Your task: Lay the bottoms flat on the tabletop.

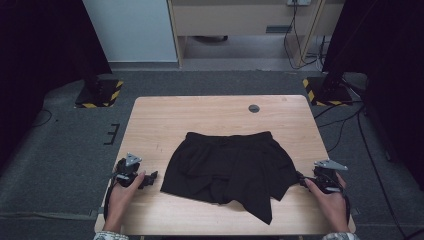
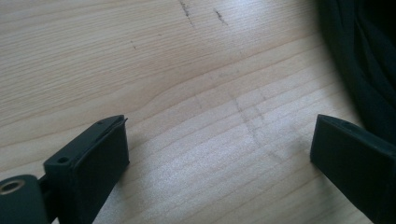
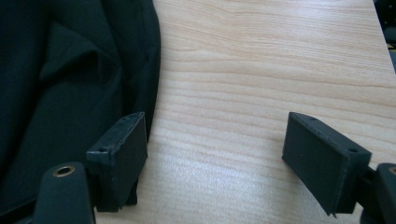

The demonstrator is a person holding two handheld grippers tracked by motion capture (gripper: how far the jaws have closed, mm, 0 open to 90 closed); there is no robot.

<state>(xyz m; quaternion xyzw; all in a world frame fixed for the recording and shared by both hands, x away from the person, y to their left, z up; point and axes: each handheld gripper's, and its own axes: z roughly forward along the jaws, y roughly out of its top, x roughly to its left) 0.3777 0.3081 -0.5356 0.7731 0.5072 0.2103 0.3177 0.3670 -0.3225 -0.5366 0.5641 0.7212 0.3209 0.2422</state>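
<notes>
At the left edge of the wooden table (image 1: 165, 117), the left gripper (image 1: 148, 178) is held low in the person's left hand (image 1: 121, 192), just beside the left hem of the black shorts (image 1: 227, 167) without touching the cloth. In the left gripper view its jaws are seen standing wide apart over bare wood, with nothing between them. The shorts are spread flat across the middle of the table, waistband on the far side. At the right, the right gripper (image 1: 303, 181) is held at the shorts' right hem, jaws likewise apart, the cloth beside one jaw and none clamped.
</notes>
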